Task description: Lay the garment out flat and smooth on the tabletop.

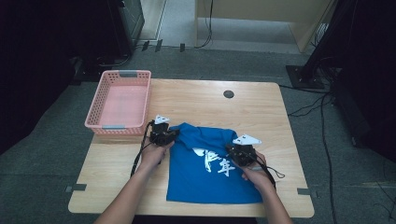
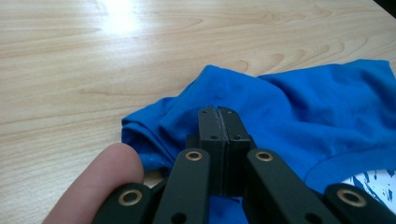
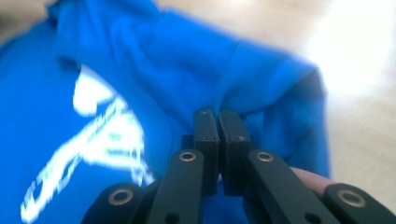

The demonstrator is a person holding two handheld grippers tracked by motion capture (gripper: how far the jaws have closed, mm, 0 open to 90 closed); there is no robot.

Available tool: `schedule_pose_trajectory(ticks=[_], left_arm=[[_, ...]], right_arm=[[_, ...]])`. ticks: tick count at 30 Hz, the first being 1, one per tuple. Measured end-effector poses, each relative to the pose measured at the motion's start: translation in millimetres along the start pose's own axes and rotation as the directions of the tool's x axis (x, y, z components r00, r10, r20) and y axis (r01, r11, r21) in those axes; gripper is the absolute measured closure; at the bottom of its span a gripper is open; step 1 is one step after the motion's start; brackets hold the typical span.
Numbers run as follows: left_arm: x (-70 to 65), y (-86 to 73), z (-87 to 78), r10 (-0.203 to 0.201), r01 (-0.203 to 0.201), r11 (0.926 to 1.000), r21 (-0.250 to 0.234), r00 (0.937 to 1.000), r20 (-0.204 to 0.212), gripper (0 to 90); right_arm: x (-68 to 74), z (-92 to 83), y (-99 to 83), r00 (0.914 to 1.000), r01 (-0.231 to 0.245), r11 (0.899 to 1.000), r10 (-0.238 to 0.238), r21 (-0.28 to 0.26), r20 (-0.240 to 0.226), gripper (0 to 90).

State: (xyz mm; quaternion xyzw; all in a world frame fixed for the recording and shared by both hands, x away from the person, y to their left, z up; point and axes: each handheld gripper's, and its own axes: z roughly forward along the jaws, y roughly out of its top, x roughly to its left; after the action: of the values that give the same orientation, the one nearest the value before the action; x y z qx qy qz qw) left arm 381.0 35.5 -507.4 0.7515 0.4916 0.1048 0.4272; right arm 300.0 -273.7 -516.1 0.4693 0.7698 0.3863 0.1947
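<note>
**Both grippers pinched on the blue shirt's upper corners**

Blue T-shirt (image 1: 212, 165) lies on the near half of the wooden table (image 1: 261, 107), white print facing up, lower hem towards the person. Upper part is bunched and rumpled, lower part lies flat.

Left gripper (image 1: 163, 138): sits at the shirt's upper left corner. In the left gripper view its jaws are pressed together with no gap, tips set into a raised fold of the blue cloth (image 2: 289, 107). Reads as a pinch on the fabric, though how much cloth sits between the pads is hard to tell. A fingertip (image 2: 100, 179) shows beside the linkage.

Right gripper (image 1: 243, 154): sits at the upper right side of the shirt, just right of the white print (image 1: 215, 163). Right gripper view is blurred; jaws stand nearly together with a thin slit, cloth gathered up at their tips. Judged as closed on the shirt.

Why held so: two pinches at matching points, one per side, spread apart across the width. Probable aim is to lift or pull the top edge evenly, so the cloth can be straightened or folded without skewing.

Pink basket (image 1: 122, 100) stands at the far left of the table, just beyond the left gripper, apart from the shirt; likely where the shirt ends up
</note>
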Motion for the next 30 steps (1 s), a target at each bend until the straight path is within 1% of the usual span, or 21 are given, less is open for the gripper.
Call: schedule_pose_trajectory(ticks=[3,4,6,8,10,11,12,13,14,15,16,17,18,19,20,21,22,24,26,28,30], left_arm=[[-0.1,3.5,-0.4,0.003,-0.003,1.0,-0.005,1.0,-0.001,90.0],[0.3,5.4,0.6,-0.001,0.001,1.0,-0.002,1.0,-0.002,90.0],[1.0,10.8,3.1,-0.013,0.013,0.9999,0.005,0.9999,-0.005,90.0],[1.9,18.1,5.8,-0.022,0.022,0.9997,0.005,0.9996,-0.018,90.0],[5.5,26.6,8.8,-0.041,0.041,0.9991,-0.001,0.9981,-0.046,90.0],[8.8,30.6,10.3,-0.066,0.065,0.9977,-0.018,0.9954,-0.069,90.0],[13.1,34.5,11.7,-0.104,0.101,0.9943,-0.032,0.9894,-0.101,90.0],[18.2,37.6,12.4,-0.151,0.145,0.9879,-0.056,0.9811,-0.122,89.8],[23.0,40.3,12.4,-0.207,0.197,0.9768,-0.083,0.9695,-0.131,88.5],[26.8,42.0,11.5,-0.246,0.232,0.9664,-0.111,0.9591,-0.14,83.5],[29.2,43.1,10.7,-0.276,0.258,0.9568,-0.133,0.9508,-0.141,74.5],[31.2,43.5,10.0,-0.294,0.275,0.9503,-0.147,0.9466,-0.132,66.5],[31.9,43.3,9.8,-0.301,0.283,0.9475,-0.148,0.9464,-0.117,61.1],[31.6,42.7,9.6,-0.293,0.278,0.9508,-0.138,0.9502,-0.106,58.0],[30.2,41.3,9.0,-0.275,0.26,0.9566,-0.132,0.9551,-0.111,55.2],[28.1,38.9,8.2,-0.245,0.229,0.9645,-0.132,0.9618,-0.122,53.8],[26.1,35.7,7.0,-0.222,0.205,0.9691,-0.137,0.9677,-0.12,53.8],[21.8,28.8,6.3,-0.196,0.181,0.9739,-0.137,0.9747,-0.108,53.8],[16.1,20.8,7.2,-0.163,0.151,0.9803,-0.127,0.9821,-0.093,53.8],[8.4,12.8,10.3,-0.108,0.097,0.9892,-0.11,0.9897,-0.095,53.1],[1.8,5.1,13.9,-0.062,0.052,0.9943,-0.093,0.9927,-0.104,51.9]], right_arm=[[-5.7,-1.9,16.2,0.999,-0.044,0.998,0.044,-0.046,-0.004,88.4],[-7.8,-1.1,23.8,0.9981,-0.061,0.996,0.061,-0.058,0.0,88.4],[-13.5,3.3,41.0,0.9957,-0.093,0.993,0.092,-0.079,-0.012,88.4],[-21.8,11.8,59.5,0.9897,-0.141,0.986,0.139,-0.083,-0.032,88.4],[-31.4,23.6,76.4,0.9828,-0.185,0.978,0.184,-0.094,-0.019,88.4],[-35.6,29.5,83.4,0.98,-0.198,0.974,0.199,-0.109,0.002,88.4],[-39.6,35.6,89.2,0.9774,-0.203,0.971,0.209,-0.126,0.035,88.2],[-44.4,41.3,93.8,0.9706,-0.224,0.965,0.233,-0.135,0.06,87.4],[-49.6,46.3,96.8,0.9617,-0.249,0.958,0.262,-0.142,0.082,84.1],[-54.0,50.2,98.5,0.9523,-0.269,0.95,0.287,-0.157,0.105,77.7],[-57.4,52.8,98.8,0.9431,-0.28,0.944,0.305,-0.177,0.133,72.8],[-60.5,54.0,98.6,0.9328,-0.294,0.937,0.324,-0.19,0.157,69.2],[-63.3,53.9,97.9,0.9235,-0.314,0.928,0.348,-0.199,0.162,64.5],[-65.2,52.9,97.1,0.9188,-0.326,0.923,0.36,-0.204,0.162,61.5],[-66.3,51.2,96.1,0.9193,-0.323,0.925,0.357,-0.202,0.166,61.0],[-65.9,49.4,94.5,0.9225,-0.315,0.928,0.349,-0.2,0.165,60.0],[-64.6,48.0,92.1,0.9307,-0.298,0.935,0.33,-0.194,0.159,59.0],[-59.6,47.4,84.7,0.951,-0.238,0.954,0.267,-0.183,0.155,57.6],[-53.3,49.8,75.9,0.9673,-0.186,0.969,0.209,-0.16,0.143,56.1],[-46.7,54.4,66.3,0.9773,-0.156,0.978,0.174,-0.142,0.121,54.5],[-40.5,60.1,57.1,0.9819,-0.137,0.983,0.151,-0.125,0.114,52.9]])
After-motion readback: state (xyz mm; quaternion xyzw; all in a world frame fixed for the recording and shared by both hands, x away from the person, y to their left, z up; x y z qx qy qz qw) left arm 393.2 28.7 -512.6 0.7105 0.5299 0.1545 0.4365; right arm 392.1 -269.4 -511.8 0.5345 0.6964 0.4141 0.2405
